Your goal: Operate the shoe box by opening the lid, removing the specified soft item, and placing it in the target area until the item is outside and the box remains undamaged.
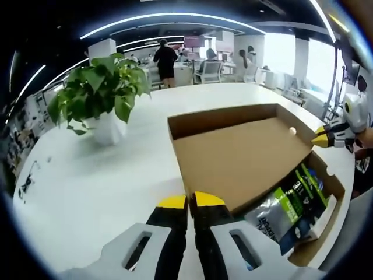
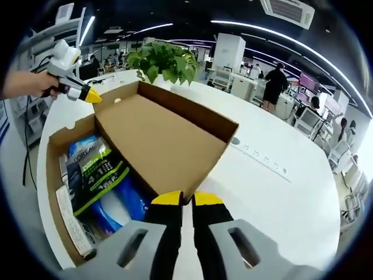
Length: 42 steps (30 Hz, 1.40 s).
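Brown cardboard shoe box (image 1: 326, 186) (image 2: 58, 146) sits on the white round worktop (image 1: 87, 186) (image 2: 280, 192), its hinged cardboard lid (image 1: 239, 157) (image 2: 157, 140) swung up and leaning half open over the box. Inside lies the soft item, a dark plastic pouch with green label (image 1: 288, 201) (image 2: 93, 172), on top of blue packets (image 2: 125, 201).

Left tool (image 1: 191, 201), yellow-tipped jaws clenched together, grasping nothing, sits just beside the lid's near edge; the pouch lies right of it, under the lid. In the right gripper view it comes in at the top left (image 2: 93, 96), held by a hand (image 2: 35, 84), tip at the lid's far corner.

Right tool (image 2: 186, 199), jaws also pressed closed and empty, is at the lid's free edge, the pouch left of it, apart. In the left gripper view it shows at the right (image 1: 319, 139), touching the lid's corner.

Potted green plant in white pot (image 1: 102, 96) (image 2: 166, 61) stands on the worktop beyond the box.
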Available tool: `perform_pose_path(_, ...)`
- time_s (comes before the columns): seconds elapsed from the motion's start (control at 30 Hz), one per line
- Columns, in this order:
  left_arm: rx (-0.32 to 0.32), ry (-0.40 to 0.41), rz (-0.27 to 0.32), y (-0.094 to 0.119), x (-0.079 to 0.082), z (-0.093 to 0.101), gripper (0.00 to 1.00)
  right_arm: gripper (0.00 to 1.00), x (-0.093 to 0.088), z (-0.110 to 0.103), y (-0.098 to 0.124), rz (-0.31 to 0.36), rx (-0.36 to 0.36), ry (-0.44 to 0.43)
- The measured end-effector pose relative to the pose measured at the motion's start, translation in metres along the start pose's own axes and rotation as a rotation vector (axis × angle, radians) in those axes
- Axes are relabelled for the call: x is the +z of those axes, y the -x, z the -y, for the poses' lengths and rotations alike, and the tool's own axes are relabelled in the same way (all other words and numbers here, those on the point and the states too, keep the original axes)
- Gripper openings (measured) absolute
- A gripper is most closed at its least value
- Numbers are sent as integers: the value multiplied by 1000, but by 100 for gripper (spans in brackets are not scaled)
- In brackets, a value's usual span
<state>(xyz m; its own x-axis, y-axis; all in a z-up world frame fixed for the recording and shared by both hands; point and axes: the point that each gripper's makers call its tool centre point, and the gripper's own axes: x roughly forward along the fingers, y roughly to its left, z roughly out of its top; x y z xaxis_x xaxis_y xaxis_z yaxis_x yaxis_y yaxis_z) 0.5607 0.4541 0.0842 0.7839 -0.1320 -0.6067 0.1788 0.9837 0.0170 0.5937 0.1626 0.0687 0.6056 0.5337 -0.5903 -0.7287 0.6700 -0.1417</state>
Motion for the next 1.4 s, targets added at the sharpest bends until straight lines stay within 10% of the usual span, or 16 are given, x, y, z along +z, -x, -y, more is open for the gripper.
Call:
perform_pose_path(0.87,4,35,0,-12,-4,-1,2,7,-1,3,-11,-36,-1,-61)
perform_pose_path(1.4,-24,-28,71,15,10,6,9,24,1,-10,6,11,12,-71)
